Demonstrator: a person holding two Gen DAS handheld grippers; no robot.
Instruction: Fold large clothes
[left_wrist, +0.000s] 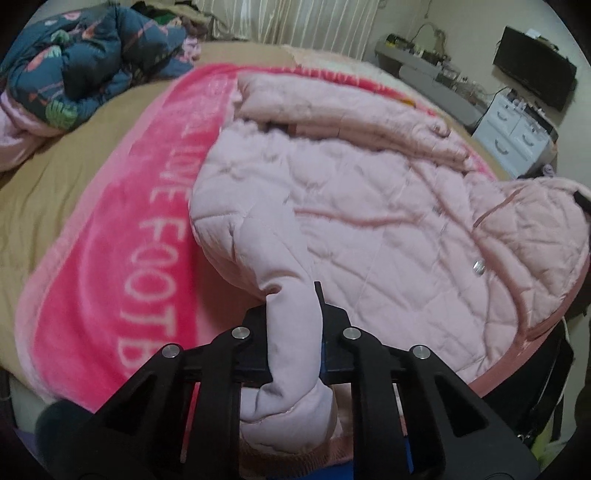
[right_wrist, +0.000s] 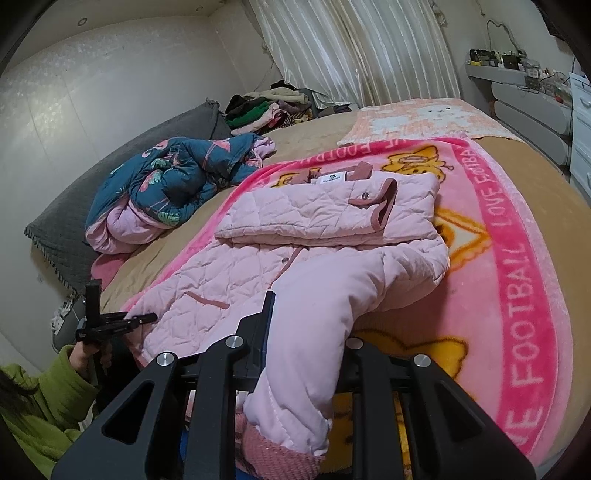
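Note:
A pale pink quilted jacket (left_wrist: 369, 206) lies spread on a bright pink blanket (left_wrist: 122, 236) on the bed. My left gripper (left_wrist: 293, 325) is shut on the jacket's sleeve (left_wrist: 291, 332) near its cuff, at the near edge of the bed. In the right wrist view the jacket (right_wrist: 295, 236) has one sleeve folded across its chest. My right gripper (right_wrist: 304, 328) is shut on the other sleeve (right_wrist: 317, 332), with the ribbed pink cuff (right_wrist: 277, 446) hanging below the fingers. The left gripper (right_wrist: 142, 317) also shows there at the jacket's far hem.
A dark blue flowered quilt (right_wrist: 173, 177) lies bunched near a grey pillow (right_wrist: 96, 206). A pile of clothes (right_wrist: 273, 107) sits at the far end by the curtain. White drawers (left_wrist: 513, 129) and a shelf stand beside the bed. The person's green sleeve (right_wrist: 44, 402) is at lower left.

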